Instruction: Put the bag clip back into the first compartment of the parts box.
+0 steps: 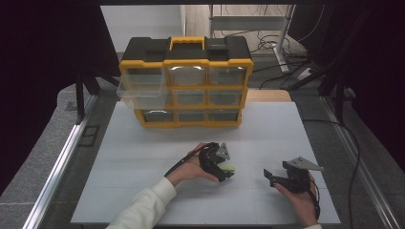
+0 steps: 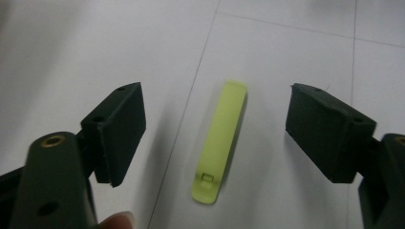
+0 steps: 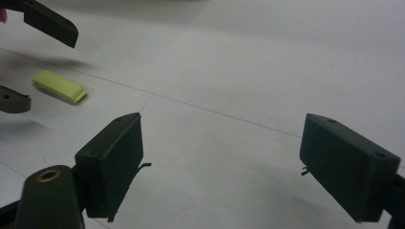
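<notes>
A small yellow-green plastic clip (image 2: 219,141) lies flat on the white desk (image 1: 143,157), near the middle of its near half and well short of the near edge, and the left tool (image 1: 228,172) hangs directly over it with its jaws released, one on each side of the clip and neither touching it. The left gripper view shows the clip lengthwise between the two black pads, so the tool seems lined up to pinch it across its narrow width; that is probably why the hand is tipped so the jaws point down at the desk. The right tool (image 1: 269,176) rests apart toward the near right corner, its jaws also spread wide with nothing between them, apparently kept out of the way while the left does the picking; from its own view the clip sits off to the far left beside the other tool's jaw tips. At the far edge stands a black-and-yellow drawer organiser (image 1: 186,81) with three rows of clear drawers. One drawer (image 1: 143,90) on its left side is pulled out and looks empty, likely the place meant for the clip; whether the closed drawers hold anything I cannot tell.
</notes>
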Demonstrator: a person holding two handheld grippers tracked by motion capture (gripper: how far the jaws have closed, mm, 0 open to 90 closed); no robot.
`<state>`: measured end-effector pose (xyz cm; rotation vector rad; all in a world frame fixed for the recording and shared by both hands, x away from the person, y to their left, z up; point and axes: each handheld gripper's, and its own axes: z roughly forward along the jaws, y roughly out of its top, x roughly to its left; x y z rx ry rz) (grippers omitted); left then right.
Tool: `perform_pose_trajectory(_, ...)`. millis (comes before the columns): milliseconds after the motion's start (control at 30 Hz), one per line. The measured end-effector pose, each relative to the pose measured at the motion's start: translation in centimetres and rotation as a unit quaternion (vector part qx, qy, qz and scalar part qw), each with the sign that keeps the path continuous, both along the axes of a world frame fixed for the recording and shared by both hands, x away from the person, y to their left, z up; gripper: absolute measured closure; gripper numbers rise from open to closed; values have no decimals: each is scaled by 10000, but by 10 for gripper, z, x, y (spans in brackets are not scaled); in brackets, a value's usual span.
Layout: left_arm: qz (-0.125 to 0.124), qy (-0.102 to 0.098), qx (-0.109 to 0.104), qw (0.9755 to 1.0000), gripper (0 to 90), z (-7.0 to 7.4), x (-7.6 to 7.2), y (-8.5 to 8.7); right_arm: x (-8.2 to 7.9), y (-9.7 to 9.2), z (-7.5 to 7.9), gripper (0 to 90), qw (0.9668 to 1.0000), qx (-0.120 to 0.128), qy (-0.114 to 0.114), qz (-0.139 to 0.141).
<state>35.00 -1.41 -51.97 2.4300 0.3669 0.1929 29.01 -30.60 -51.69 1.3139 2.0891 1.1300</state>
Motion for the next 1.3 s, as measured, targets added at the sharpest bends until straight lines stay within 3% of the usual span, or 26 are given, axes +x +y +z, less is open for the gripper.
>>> perform_pose_trajectory(467, -196, 73, 136, 9997, 359, -5, -1, -3, 0, 0, 0, 151, 10000, -4, 9, -2)
perform_pose_trajectory(767, -360, 341, 54, 9988, 622, -4, -2, -4, 0, 0, 0, 151, 10000, -5, 10, -2)
perform_pose_trajectory(933, -353, 319, 143, 9988, 769, -2, -2, -5, 0, 0, 0, 151, 10000, -3, 7, -11)
perform_pose_trajectory(1200, -327, 192, 186, 9991, 776, 1, -4, -5, 0, 0, 0, 151, 10000, 10, 3, -18)
perform_pose_trajectory(1300, -280, 197, 47, 9994, 777, 6, -3, -2, 0, 0, 0, 151, 10000, 10, -3, -14)
